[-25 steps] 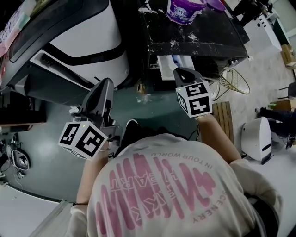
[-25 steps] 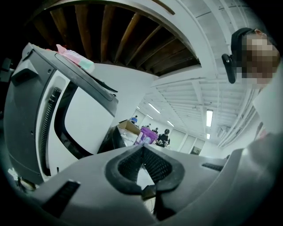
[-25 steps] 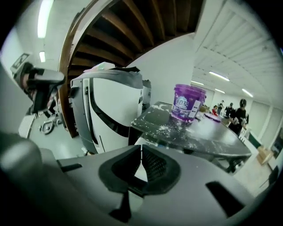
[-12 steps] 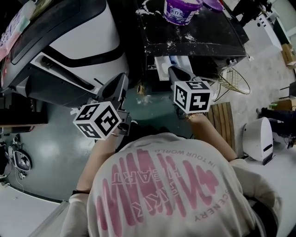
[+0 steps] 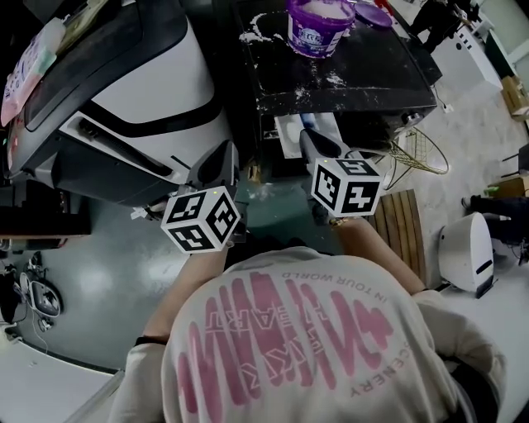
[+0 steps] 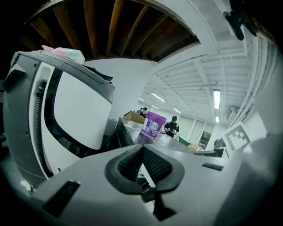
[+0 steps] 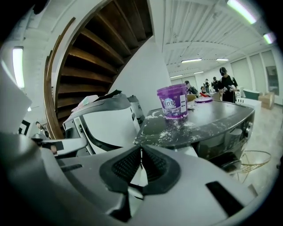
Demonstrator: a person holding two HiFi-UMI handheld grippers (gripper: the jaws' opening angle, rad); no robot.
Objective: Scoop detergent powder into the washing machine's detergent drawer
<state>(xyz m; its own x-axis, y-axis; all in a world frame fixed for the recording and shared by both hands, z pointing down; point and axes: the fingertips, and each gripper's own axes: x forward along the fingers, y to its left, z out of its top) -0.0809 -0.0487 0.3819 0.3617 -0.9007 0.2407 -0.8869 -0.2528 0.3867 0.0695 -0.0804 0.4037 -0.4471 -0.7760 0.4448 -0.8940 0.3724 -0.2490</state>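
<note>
A purple detergent tub (image 5: 318, 25) stands open on the black table (image 5: 372, 74), with white powder spilled around it. The tub also shows in the left gripper view (image 6: 153, 125) and in the right gripper view (image 7: 173, 102). The white and dark washing machine (image 5: 157, 91) stands to the table's left. My left gripper (image 5: 226, 151) is shut and empty, low between machine and table. My right gripper (image 5: 307, 137) is shut and empty too, just below the table's near edge. Each points toward the tub from below table height. No scoop is in view.
A white and blue object (image 5: 299, 128) sits under the table's near edge. A wire basket (image 5: 421, 149), a wooden slat board (image 5: 405, 223) and a white device (image 5: 467, 248) are on the floor to the right. A purple lid (image 5: 376, 10) lies by the tub. People stand far behind.
My left gripper has moved right and up in the head view, closer to the gap between machine and table. The right gripper has rolled in place, turning its marker cube.
</note>
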